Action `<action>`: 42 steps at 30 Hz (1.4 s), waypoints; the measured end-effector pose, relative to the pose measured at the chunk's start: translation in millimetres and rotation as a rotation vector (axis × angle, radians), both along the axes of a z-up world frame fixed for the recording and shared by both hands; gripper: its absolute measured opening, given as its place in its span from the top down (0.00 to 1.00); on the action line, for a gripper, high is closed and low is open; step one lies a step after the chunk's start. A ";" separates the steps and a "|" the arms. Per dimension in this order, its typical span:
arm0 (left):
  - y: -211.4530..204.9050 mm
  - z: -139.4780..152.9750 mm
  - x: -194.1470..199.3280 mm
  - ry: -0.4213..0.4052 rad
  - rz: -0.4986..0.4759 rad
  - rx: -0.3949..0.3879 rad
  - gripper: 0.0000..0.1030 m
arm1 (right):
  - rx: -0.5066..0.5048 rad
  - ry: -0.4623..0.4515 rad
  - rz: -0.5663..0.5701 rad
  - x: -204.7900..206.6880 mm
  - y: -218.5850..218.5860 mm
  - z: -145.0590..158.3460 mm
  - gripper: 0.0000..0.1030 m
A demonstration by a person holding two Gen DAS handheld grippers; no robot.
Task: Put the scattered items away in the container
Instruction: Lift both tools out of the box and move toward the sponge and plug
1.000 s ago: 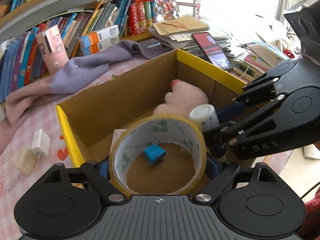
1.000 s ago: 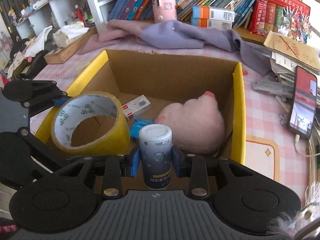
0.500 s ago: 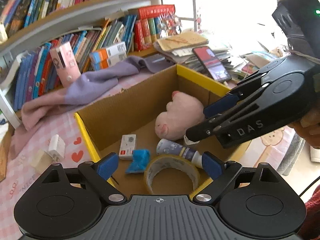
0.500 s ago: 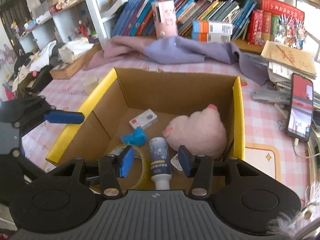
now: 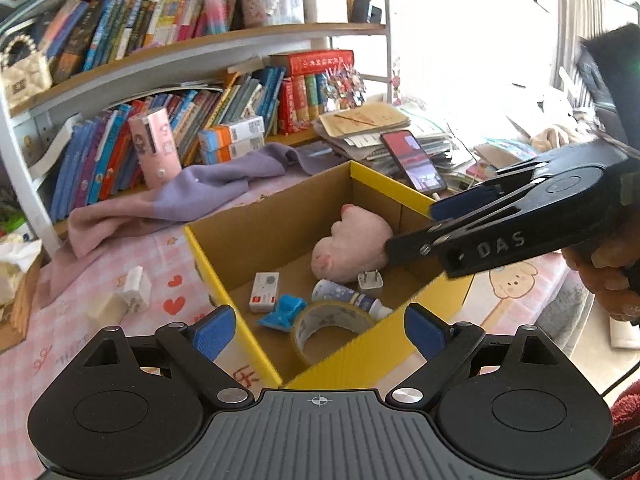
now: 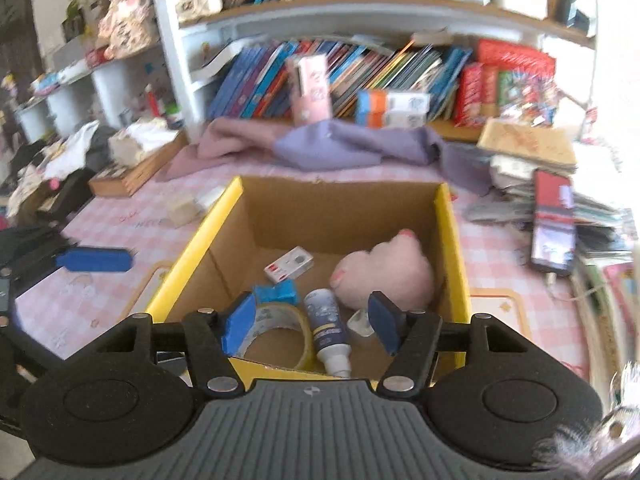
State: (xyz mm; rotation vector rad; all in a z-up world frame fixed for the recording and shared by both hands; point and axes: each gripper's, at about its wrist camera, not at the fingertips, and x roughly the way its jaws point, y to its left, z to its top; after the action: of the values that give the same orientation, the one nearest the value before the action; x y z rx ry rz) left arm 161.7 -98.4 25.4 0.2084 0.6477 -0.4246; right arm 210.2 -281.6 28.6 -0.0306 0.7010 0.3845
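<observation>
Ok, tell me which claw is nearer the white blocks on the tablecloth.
Left. The left claw hovers at the box corner on the blocks' side; the right claw, jaws opening on nothing, sits over the near wall, farther off.

The brown corrugated cardboard box with yellow rims (image 6: 451,240) looks matt; the fuzzy pink plush toy (image 6: 390,276) soft; the yellowish plastic tape roll (image 5: 332,326) glossy.

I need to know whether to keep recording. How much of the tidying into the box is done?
Mostly done: the cardboard box already holds the tape roll, spray bottle, pink plush, white card box, blue clip and plug. Nothing is in hand; the left tongs stand open and empty, and the right tongs are opening. Two small white blocks remain on the tablecloth.
</observation>
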 end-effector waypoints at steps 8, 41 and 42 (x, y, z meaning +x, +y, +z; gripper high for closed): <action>36.3 -4.4 -28.7 0.025 0.052 -0.054 0.09 | -0.008 -0.066 -0.162 -50.8 4.1 0.2 0.43; 159.8 -42.8 -137.6 0.128 0.241 0.014 0.05 | -0.172 0.048 -0.079 -173.5 166.3 -47.8 0.32; 163.7 -43.5 -139.6 0.132 0.250 0.013 0.05 | -0.174 0.048 -0.067 -174.6 171.4 -47.7 0.31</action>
State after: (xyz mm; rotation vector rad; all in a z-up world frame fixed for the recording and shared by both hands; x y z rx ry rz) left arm 22.1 65.3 -18.0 0.1098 0.7960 -0.1941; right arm 35.6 -110.2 -19.1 -0.1624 0.7798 0.2599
